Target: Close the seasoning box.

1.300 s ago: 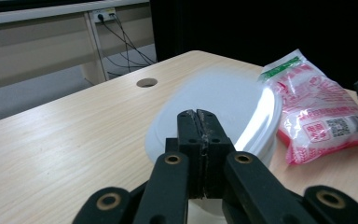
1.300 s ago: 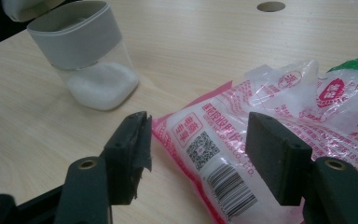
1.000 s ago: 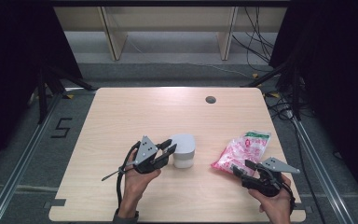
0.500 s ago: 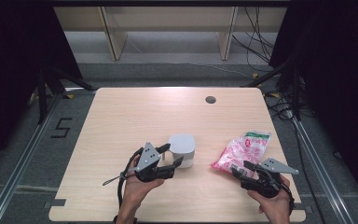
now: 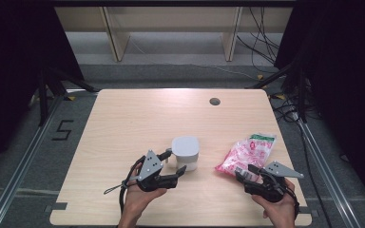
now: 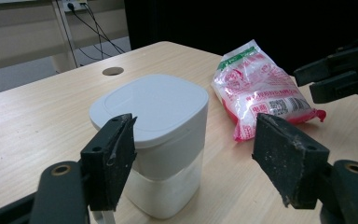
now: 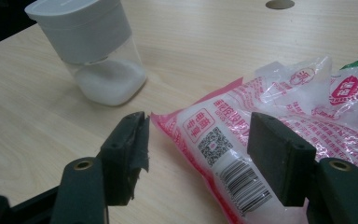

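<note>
A white lidded container (image 5: 186, 152) holding white powder stands near the middle of the wooden table. My left gripper (image 5: 175, 161) is open at its near-left corner, jaws spread wider than the container (image 6: 154, 140), which sits just ahead of the left gripper (image 6: 193, 128). A pink and clear plastic bag (image 5: 247, 154) with a green top lies to the right. My right gripper (image 5: 245, 172) is open at the bag's near end. In the right gripper view the bag's barcode corner (image 7: 233, 154) lies between the open jaws of the right gripper (image 7: 198, 126), with the container (image 7: 98, 51) farther off.
The table (image 5: 133, 123) has a round cable hole (image 5: 214, 101) at the far right. Its near edge runs just under both hands. The right gripper (image 6: 340, 74) pokes into the left gripper view beside the bag (image 6: 261, 88).
My left gripper has drawn back toward the near edge and now faces the container from its near-left corner. The right gripper, the bag and the container have stayed in place.
</note>
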A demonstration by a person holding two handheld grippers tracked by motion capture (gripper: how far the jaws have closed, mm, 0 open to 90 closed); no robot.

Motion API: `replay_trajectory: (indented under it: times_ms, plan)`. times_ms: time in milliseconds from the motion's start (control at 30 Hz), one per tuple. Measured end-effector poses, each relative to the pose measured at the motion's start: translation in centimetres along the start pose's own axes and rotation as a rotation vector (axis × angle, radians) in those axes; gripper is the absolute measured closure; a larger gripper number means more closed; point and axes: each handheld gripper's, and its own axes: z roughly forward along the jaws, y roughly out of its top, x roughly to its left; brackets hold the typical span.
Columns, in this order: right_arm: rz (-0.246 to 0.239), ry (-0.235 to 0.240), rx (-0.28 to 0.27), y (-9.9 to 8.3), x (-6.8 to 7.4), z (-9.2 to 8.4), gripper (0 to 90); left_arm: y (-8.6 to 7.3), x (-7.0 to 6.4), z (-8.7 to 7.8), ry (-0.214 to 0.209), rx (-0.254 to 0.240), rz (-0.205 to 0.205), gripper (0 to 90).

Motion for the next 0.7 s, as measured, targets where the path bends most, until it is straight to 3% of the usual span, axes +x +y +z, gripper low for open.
replay_trajectory:
  times_ms: [233,333,400,433,467,500,567,600,667,700]
  plan:
    - [-0.03,0.002,-0.009,-0.1,0.2,0.2,37.4,-1.3,-0.3,-0.3,0.006,0.002,-0.035,28.4]
    - [-0.022,0.019,0.013,-0.2,0.6,-0.1,37.2,-1.6,-0.4,-0.5,0.018,0.02,-0.014,28.1]
    - [-0.05,0.017,0.014,-0.3,0.5,-0.1,37.1,-2.0,-0.6,-0.4,0.026,0.032,-0.014,27.7]
    - [-0.018,0.012,0.028,-0.3,0.9,-0.2,37.1,-2.2,-0.7,-0.4,0.022,0.032,-0.014,27.6]
    - [-0.035,0.048,0.016,-0.4,0.8,-0.3,37.1,-2.3,-0.7,-0.4,0.022,0.034,-0.011,27.6]
    - [-0.043,0.049,0.015,-0.4,0.8,-0.3,37.0,-2.5,-0.7,-0.4,0.015,0.037,-0.001,27.5]
    - [-0.022,0.025,0.025,-0.6,1.2,-0.2,36.8,-2.9,-0.9,-0.5,0.024,0.04,-0.04,27.3]
    - [-0.041,0.058,0.028,-0.7,1.1,-0.5,36.8,-3.1,-1.0,-0.5,0.026,0.041,-0.039,27.2]
    - [-0.079,0.057,0.021,-0.8,1.2,-0.4,36.8,-3.4,-1.2,-0.5,0.032,0.053,-0.034,27.0]
    - [-0.051,0.081,0.018,-0.9,1.4,-0.3,36.7,-3.6,-1.3,-0.5,0.03,0.054,-0.033,27.0]
